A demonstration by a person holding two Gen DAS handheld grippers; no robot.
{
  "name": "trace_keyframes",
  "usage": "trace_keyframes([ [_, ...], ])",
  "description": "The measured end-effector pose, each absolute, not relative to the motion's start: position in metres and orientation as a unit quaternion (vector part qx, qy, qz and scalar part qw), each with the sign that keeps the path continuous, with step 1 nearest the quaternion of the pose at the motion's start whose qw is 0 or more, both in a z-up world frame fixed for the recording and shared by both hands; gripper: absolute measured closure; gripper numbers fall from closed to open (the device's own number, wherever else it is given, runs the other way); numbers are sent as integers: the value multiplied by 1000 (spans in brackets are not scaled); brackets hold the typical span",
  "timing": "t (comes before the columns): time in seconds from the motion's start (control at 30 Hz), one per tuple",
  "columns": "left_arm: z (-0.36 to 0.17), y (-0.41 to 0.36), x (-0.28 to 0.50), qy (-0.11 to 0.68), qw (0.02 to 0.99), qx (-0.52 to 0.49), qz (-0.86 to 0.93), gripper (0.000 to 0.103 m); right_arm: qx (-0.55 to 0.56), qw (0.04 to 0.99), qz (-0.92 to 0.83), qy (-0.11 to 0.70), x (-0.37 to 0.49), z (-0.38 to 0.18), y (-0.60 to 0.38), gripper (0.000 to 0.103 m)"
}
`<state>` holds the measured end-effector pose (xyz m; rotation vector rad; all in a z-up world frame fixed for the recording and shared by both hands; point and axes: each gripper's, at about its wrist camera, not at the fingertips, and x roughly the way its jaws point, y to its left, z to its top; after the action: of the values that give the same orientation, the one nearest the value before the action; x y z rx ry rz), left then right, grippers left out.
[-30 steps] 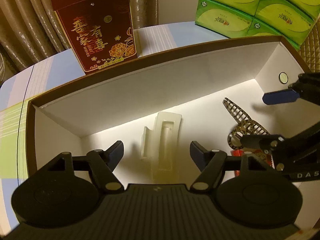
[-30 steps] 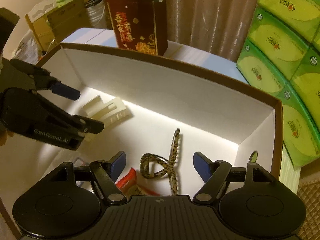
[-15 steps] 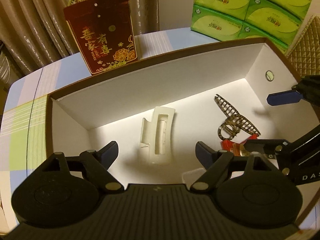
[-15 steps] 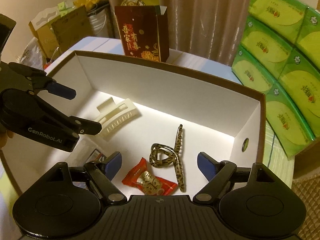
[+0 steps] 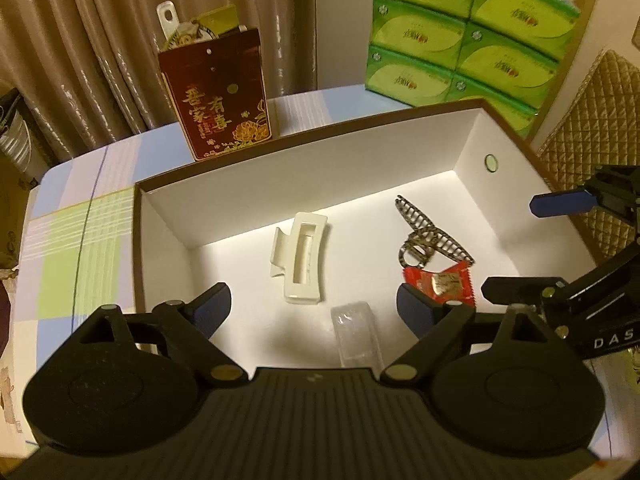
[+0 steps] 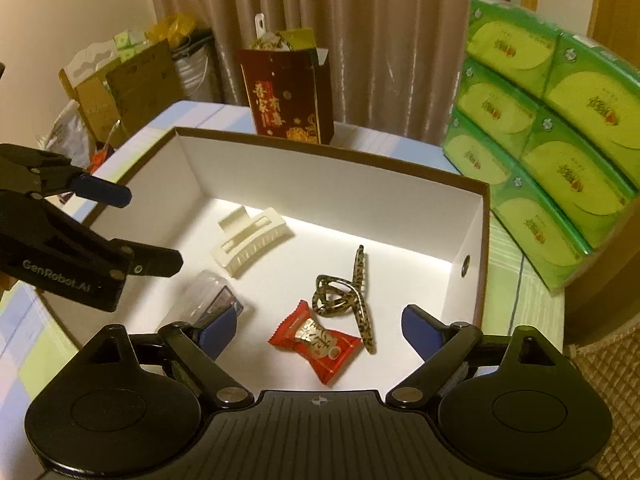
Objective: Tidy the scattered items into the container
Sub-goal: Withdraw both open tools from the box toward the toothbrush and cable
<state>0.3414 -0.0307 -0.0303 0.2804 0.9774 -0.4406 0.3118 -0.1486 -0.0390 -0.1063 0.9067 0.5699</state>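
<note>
Four small things lie on the white floor of the brown-rimmed box [image 5: 136, 240]: a cream hair claw [image 5: 300, 256] near the frame's centre, a leopard-print hair claw [image 6: 348, 296] right of it, a red candy [image 6: 316, 340] just below that clip, touching its lower end, and a clear plastic piece [image 5: 356, 332] low in the middle. The left gripper [image 5: 314, 308] fills the bottom of its own view, jaws spread and just opening wider, nothing between them. The right gripper [image 6: 318, 326] has likewise just been opening, wide above the candy without touching it. A dark red gift bag [image 5: 220, 96] stands behind the box, upper centre; green tissue packs [image 6: 560, 132] are stacked at upper right.
</note>
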Motion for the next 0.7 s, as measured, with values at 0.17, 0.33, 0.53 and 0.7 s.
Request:
trace_keyframes([
  [0.17, -14, -25, 321, 456, 856, 131, -207, 14, -49, 864, 269, 422, 297, -28, -151, 14],
  [0.33, -1, -18, 300, 444, 863, 129, -204, 13, -44, 871, 266, 410, 280, -17, -155, 13],
  [0.53, 15, -11, 275, 428, 872, 128, -202, 11, -39, 882, 258, 392, 259, -6, -160, 13],
  [0.7, 28, -6, 251, 416, 877, 132, -203, 9, -32, 886, 261, 381, 237, 3, -165, 13],
])
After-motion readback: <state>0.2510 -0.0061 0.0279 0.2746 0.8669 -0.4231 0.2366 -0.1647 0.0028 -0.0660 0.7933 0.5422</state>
